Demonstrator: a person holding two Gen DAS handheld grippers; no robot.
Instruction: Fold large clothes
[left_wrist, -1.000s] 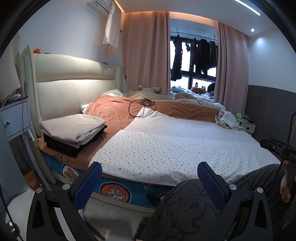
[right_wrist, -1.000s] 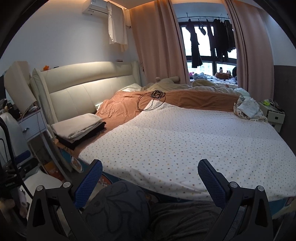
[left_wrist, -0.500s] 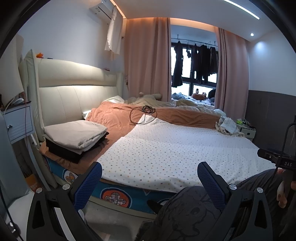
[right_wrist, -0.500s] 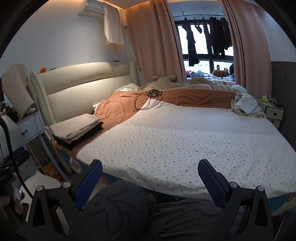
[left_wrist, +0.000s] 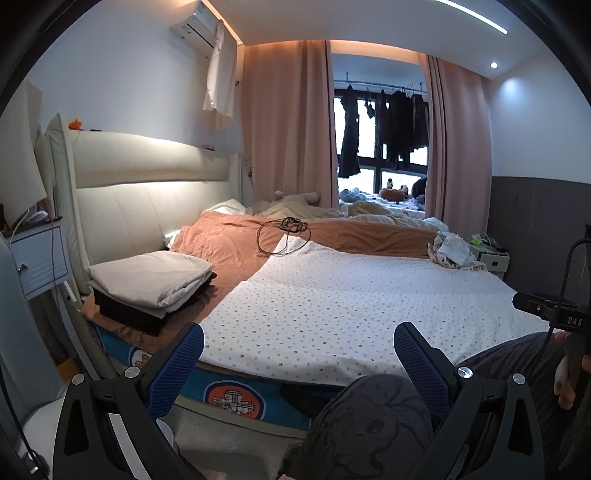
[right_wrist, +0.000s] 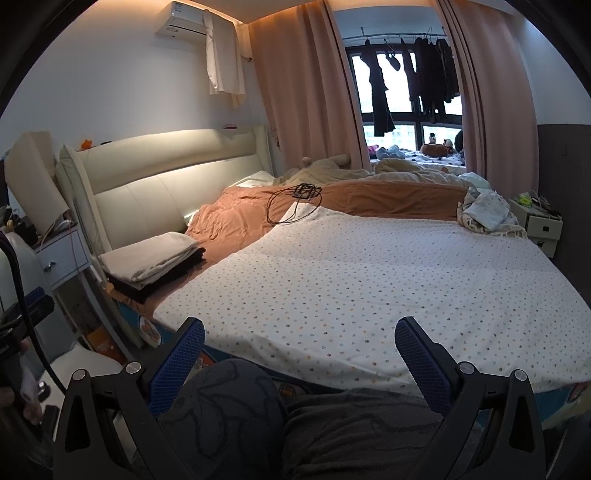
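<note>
I see a white cotton-like sheet with small coloured dots (right_wrist: 369, 280); its cloth looks matt and mostly smooth. Behind it the orange-brown cloth blanket (right_wrist: 236, 218) is soft and wrinkled. The cream padded headboard (left_wrist: 147, 199) looks like leather, smooth with a light shine. The folded beige cloth (left_wrist: 147, 277) on a folded black cloth (left_wrist: 125, 314) is matt. My left gripper (left_wrist: 297, 352) has blue finger pads (left_wrist: 177, 365) of ribbed rubber or plastic, on matt black plastic arms with shiny metal screws (left_wrist: 131, 372). The pink curtains (right_wrist: 306, 92) are a matt fabric.

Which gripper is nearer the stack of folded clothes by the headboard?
Left. The left gripper faces the folded stack closer up; the right gripper stands farther along the bed's edge.
</note>
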